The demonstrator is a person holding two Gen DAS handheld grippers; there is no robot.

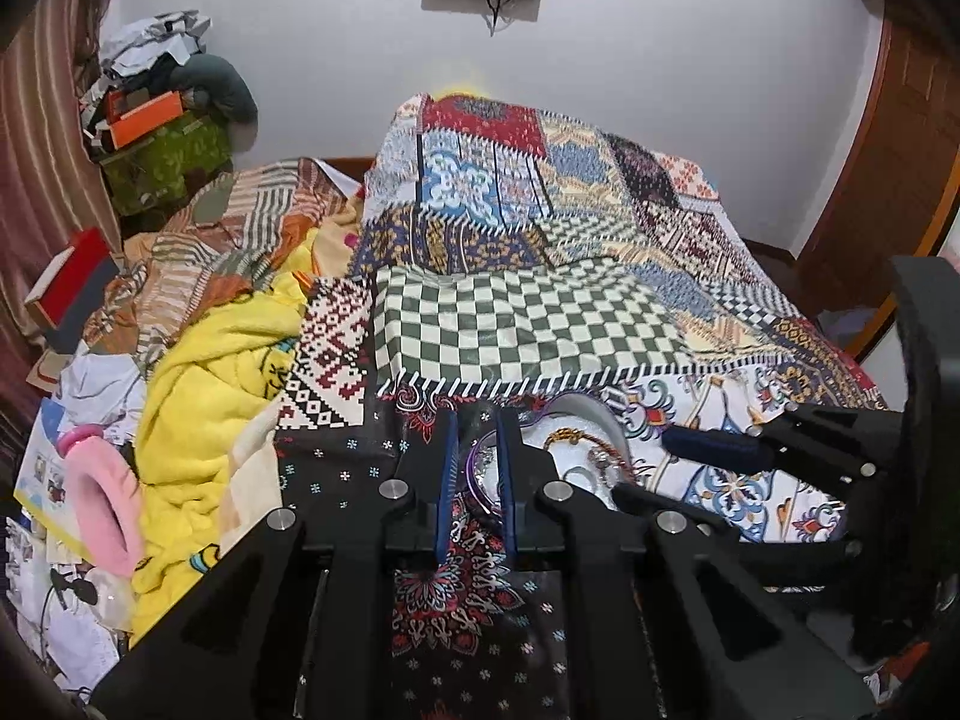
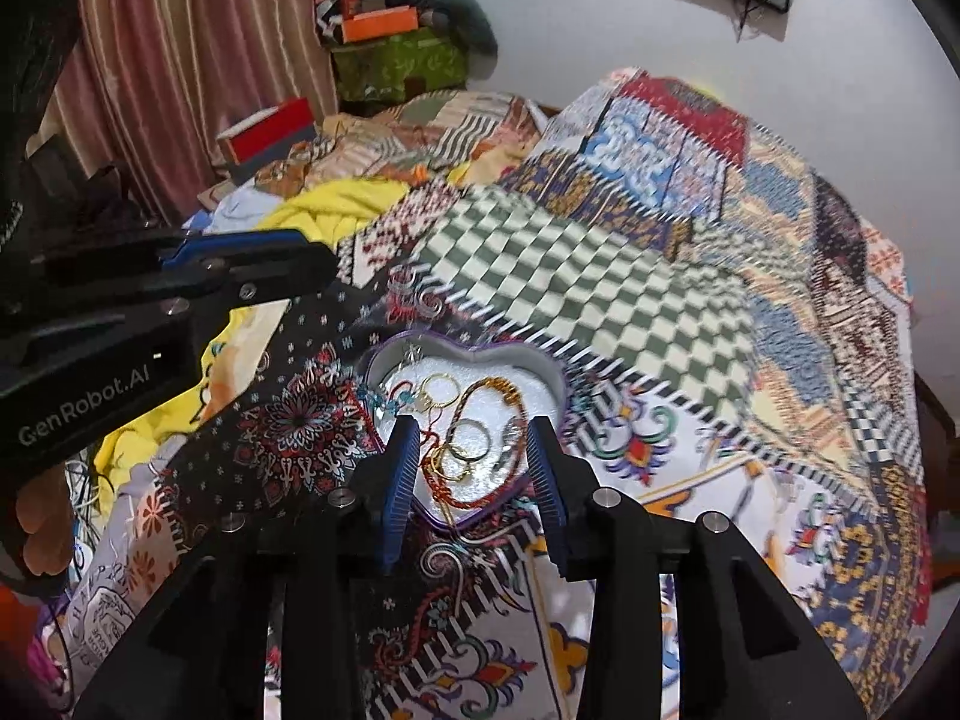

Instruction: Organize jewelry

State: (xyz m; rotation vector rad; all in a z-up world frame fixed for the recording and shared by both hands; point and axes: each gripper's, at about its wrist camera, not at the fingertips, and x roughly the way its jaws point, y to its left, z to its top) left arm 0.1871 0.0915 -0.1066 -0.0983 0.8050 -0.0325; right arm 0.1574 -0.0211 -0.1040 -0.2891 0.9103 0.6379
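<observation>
Hovering over a bed (image 2: 690,312) spread with a patchwork cloth, the right gripper (image 2: 474,468) hangs with its jaws wide, straddling a heart-shaped tin (image 2: 555,384). This tin is my landmark: inside it lie gold rings (image 2: 443,389), a red-gold cord bracelet (image 2: 480,396) and smaller tangled pieces. Left of the tin, the left gripper (image 1: 474,468) is set narrow, holding nothing that I can see. I judge that the sorting is only starting; the next move calls for a fine pinch on one ring. Behind the tin, a curtain (image 2: 180,60) and piled boxes.
</observation>
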